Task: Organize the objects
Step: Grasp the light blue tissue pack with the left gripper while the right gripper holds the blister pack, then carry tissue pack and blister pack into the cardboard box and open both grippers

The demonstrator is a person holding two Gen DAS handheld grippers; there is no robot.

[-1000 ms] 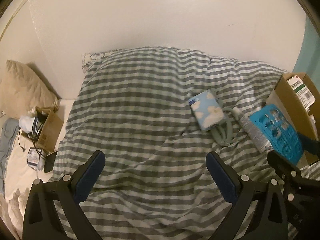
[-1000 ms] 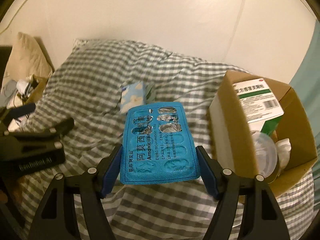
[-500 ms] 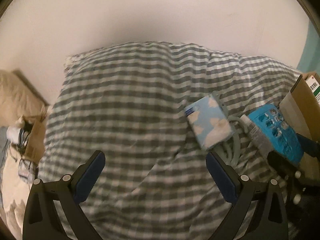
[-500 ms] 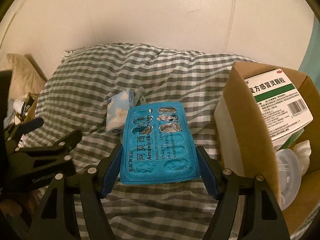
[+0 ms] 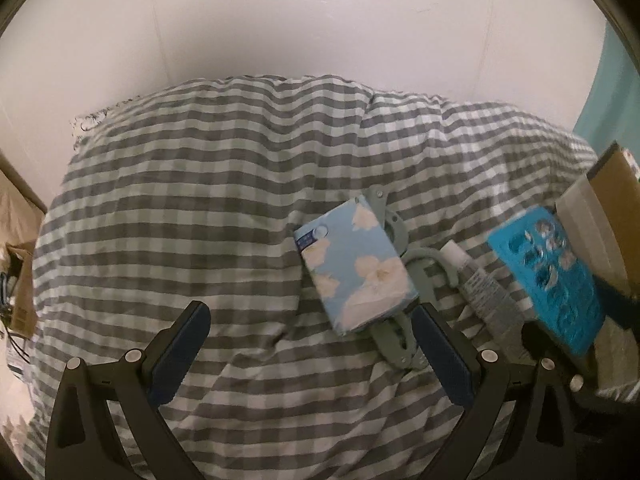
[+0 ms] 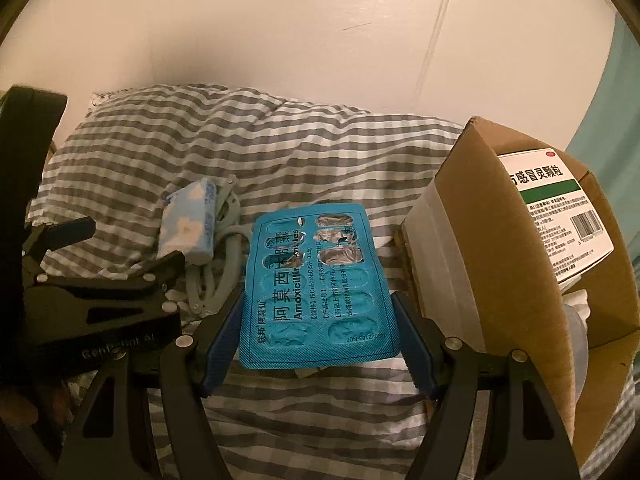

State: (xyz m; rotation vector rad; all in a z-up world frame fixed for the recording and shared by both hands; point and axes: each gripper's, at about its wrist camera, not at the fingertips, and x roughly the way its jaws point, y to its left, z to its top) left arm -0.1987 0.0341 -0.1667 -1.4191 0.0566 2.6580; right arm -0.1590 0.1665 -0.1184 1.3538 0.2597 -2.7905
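Note:
My right gripper is shut on a blue amoxicillin blister pack and holds it above the checked duvet, just left of an open cardboard box. The pack also shows in the left wrist view. My left gripper is open and empty over the duvet. A light-blue tissue pack with white clouds lies just beyond its right finger, on top of grey-green scissors. A small white tube lies between the scissors and the blister pack.
The cardboard box holds a white and green medicine carton and a clear plastic lid. A grey and white checked duvet covers the bed, with a white wall behind. Another small box sits at the far left.
My left gripper has moved forward and right, so the tissue pack and scissors are now close to its right finger. My right gripper still holds the blister pack, now nearer the box side.

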